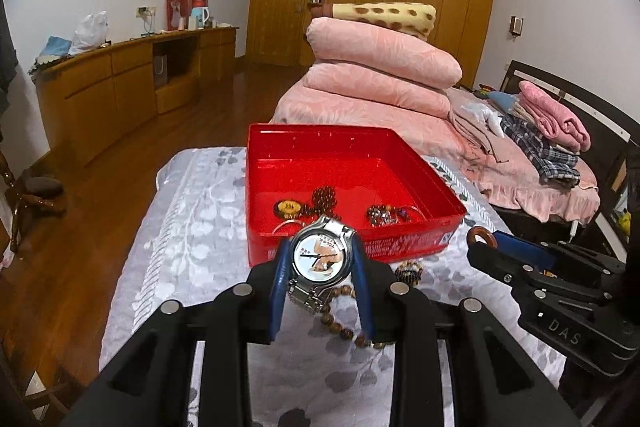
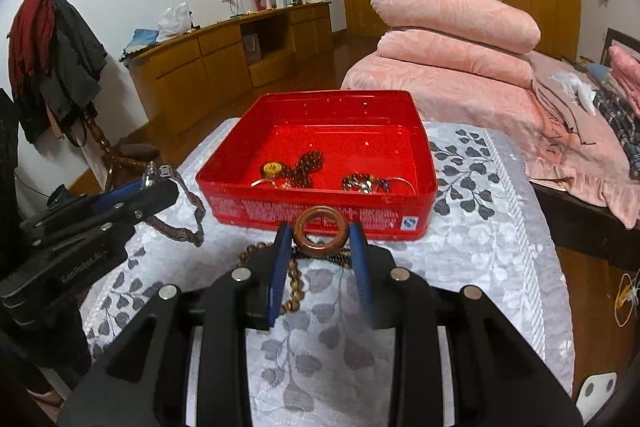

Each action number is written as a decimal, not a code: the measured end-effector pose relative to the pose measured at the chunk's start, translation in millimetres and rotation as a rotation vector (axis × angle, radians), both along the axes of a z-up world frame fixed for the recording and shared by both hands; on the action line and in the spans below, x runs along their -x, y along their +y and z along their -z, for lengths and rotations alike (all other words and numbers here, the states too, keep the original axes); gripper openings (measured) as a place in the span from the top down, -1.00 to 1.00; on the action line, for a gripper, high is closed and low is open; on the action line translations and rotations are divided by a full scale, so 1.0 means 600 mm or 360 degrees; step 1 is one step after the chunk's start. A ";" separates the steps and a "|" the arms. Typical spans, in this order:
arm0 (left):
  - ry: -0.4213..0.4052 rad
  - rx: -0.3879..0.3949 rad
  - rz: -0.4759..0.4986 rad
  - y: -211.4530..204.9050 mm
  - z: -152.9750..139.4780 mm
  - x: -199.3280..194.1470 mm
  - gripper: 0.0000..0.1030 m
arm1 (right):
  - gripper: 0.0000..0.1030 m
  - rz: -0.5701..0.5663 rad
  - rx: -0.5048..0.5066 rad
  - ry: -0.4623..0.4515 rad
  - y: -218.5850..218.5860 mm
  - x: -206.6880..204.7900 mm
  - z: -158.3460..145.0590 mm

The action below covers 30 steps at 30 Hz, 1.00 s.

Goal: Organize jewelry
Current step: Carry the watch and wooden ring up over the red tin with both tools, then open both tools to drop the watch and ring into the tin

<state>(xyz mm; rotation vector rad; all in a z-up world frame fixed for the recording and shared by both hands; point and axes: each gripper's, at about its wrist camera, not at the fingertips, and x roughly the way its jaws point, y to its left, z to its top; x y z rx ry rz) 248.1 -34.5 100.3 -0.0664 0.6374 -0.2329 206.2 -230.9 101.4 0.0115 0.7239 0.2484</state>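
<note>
Clamped between the two blue fingers of the left gripper (image 1: pixel 322 259) is one silver watch (image 1: pixel 321 258), its pale dial facing up and its metal band hanging below, just short of the near wall of the red box (image 1: pixel 352 247). One copper-brown ring (image 2: pixel 320 233) is pinched the same way in the right gripper (image 2: pixel 320 239), its fingers closed against the ring's two sides, also just in front of the box's near wall. Both grippers are raised above the counter.

Inside the box lie one round yellow piece (image 2: pixel 273 167), one dark brown bead bracelet (image 2: pixel 306 167) beside it, one mixed-colour bead cluster (image 2: pixel 362 183) toward the right wall, and thin silver bangles whose count I cannot tell. On the grey leaf-patterned cloth (image 2: pixel 472 227) in front of the box lies one long string of brown wooden beads (image 1: pixel 344 323), partly under the grippers, and one small bead bracelet (image 1: pixel 409 271) close to the box's near wall. Left of the box sits one brown strap (image 2: pixel 180 223).

Behind the box is a bed (image 1: pixel 360 107) with two folded pink quilts (image 1: pixel 384 67) and one spotted blanket (image 1: pixel 388 17) on top.
</note>
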 end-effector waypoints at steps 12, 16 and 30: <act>-0.0041 0.0020 -0.0034 -0.011 -0.025 -0.062 0.42 | 0.44 0.0040 -0.0019 -0.0003 -0.002 -0.071 -0.021; -0.0034 0.0028 -0.0036 -0.015 -0.025 -0.088 0.42 | 0.44 0.0053 -0.0018 0.0009 -0.004 -0.095 -0.021; 0.0060 0.0020 -0.0082 -0.024 0.011 -0.190 0.43 | 0.44 0.0092 0.0006 0.0111 -0.007 -0.187 0.014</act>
